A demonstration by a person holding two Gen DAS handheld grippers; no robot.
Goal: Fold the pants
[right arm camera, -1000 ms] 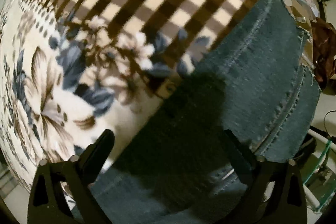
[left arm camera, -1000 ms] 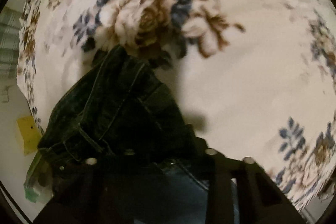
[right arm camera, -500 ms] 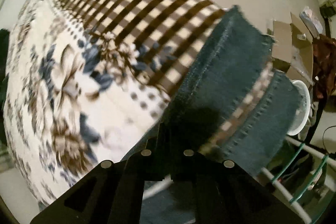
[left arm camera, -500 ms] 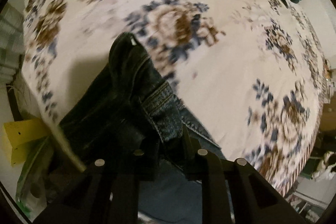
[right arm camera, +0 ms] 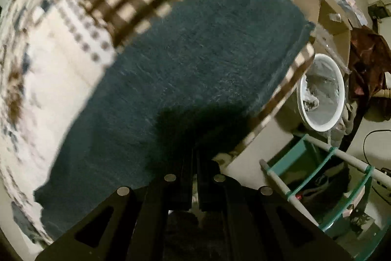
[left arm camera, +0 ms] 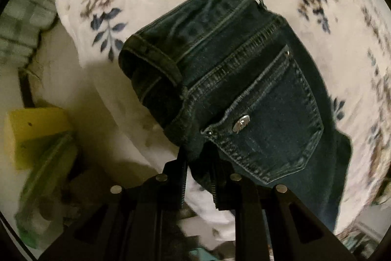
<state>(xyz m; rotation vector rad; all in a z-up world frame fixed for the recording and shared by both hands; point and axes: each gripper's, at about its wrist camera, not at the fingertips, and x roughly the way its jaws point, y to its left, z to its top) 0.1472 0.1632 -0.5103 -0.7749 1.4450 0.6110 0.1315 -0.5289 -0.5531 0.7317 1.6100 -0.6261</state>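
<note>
Pants (left arm camera: 244, 80) now nearer bed edge

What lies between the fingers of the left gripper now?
In the left wrist view, an edge of the dark jeans, just below the back pocket, is pinched between the fingers of the left gripper; nothing else lies there.
</note>
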